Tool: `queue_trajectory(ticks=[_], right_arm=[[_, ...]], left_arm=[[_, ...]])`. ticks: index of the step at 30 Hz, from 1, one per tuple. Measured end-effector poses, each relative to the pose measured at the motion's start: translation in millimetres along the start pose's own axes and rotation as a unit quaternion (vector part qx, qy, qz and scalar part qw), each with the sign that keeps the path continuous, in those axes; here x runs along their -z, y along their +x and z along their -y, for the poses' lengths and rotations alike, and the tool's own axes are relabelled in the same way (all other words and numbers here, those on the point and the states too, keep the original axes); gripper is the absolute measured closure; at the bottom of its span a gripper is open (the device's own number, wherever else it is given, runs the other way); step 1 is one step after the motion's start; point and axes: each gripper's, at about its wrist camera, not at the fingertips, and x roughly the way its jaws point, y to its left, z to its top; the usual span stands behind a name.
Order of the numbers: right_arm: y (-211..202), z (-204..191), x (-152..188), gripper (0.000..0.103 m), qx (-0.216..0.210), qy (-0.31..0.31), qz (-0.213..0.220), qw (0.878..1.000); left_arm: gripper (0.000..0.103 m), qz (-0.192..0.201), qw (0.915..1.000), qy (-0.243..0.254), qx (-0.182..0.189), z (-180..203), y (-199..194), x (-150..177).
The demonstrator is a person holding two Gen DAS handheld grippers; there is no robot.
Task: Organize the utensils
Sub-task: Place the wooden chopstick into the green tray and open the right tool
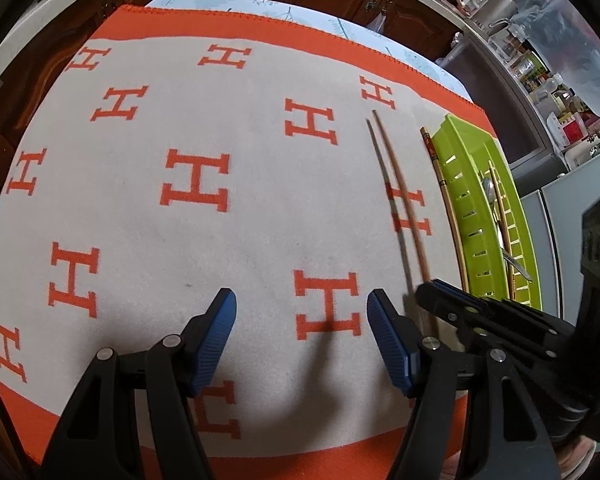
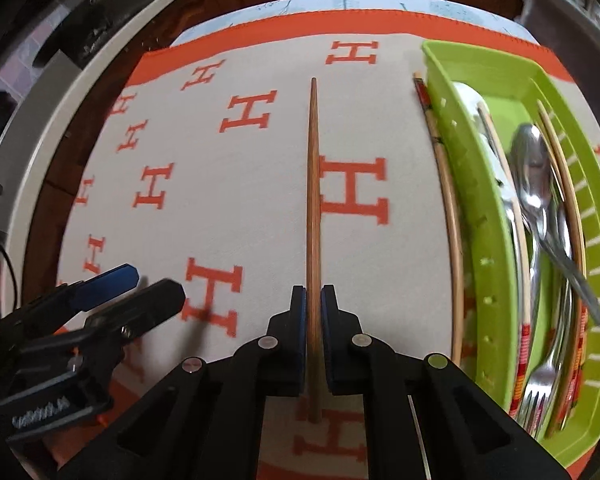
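So we're holding a plain wooden chopstick (image 2: 314, 216) in our right hand-held gripper (image 2: 313, 340), blue pads pinching it near the thick end with a short stub sticking out behind the fingers, and the thin tip is pointing straight away from us, lifted off the cloth, since the left wrist view is showing its shadow running alongside it (image 1: 400, 196). Our left hand-held gripper (image 1: 301, 338) is hovering over the orange-and-cream H-patterned blanket (image 1: 140, 200) that's covering the table, its fingers spread wide apart with nothing between them. Off to the right the green plastic tray (image 2: 490, 248) is sitting on the blanket, and it's already holding a metal spoon (image 2: 534, 168), a fork (image 2: 538, 384) and a few chopsticks with red-patterned ends, all lying lengthwise. Another decorated chopstick (image 2: 446, 200) is lying on the blanket just beside the tray's left wall, running parallel to it; we can't tell whether it's actually touching the wall. The left gripper is showing up at the lower left of the right wrist view, well apart from the tray.
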Motion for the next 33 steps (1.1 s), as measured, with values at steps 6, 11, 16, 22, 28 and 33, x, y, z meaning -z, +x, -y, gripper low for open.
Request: queue_trajectory(ticks=[6,11,16,22,28,33], right_arm=[[-48,22,10,0.097,-0.016,0.023,0.042,0.999],[-99,48,18,0.097,0.012,0.037,0.091,0.995],[-125,83,27,0.097,0.064,0.044,0.107,0.991],[-122,124,37,0.096,0.069,0.072,0.091,0.991],[-100,150,39,0.095,0.052,0.106,0.078,0.990],[-99,163,45,0.095,0.036,0.115,0.085,0.989]], left_arm=[[0.037,-0.006,0.9998,0.021,0.002,18,0,0],[0.037,-0.010,0.9985,0.054,0.004,44,0,-1],[0.037,-0.018,0.9968,0.076,0.015,70,4,-8],[0.037,-0.038,0.9938,0.099,0.035,102,18,-19],[0.037,-0.074,0.9915,0.088,0.061,118,40,-23],[0.037,-0.084,0.9899,0.065,0.093,120,58,-25]])
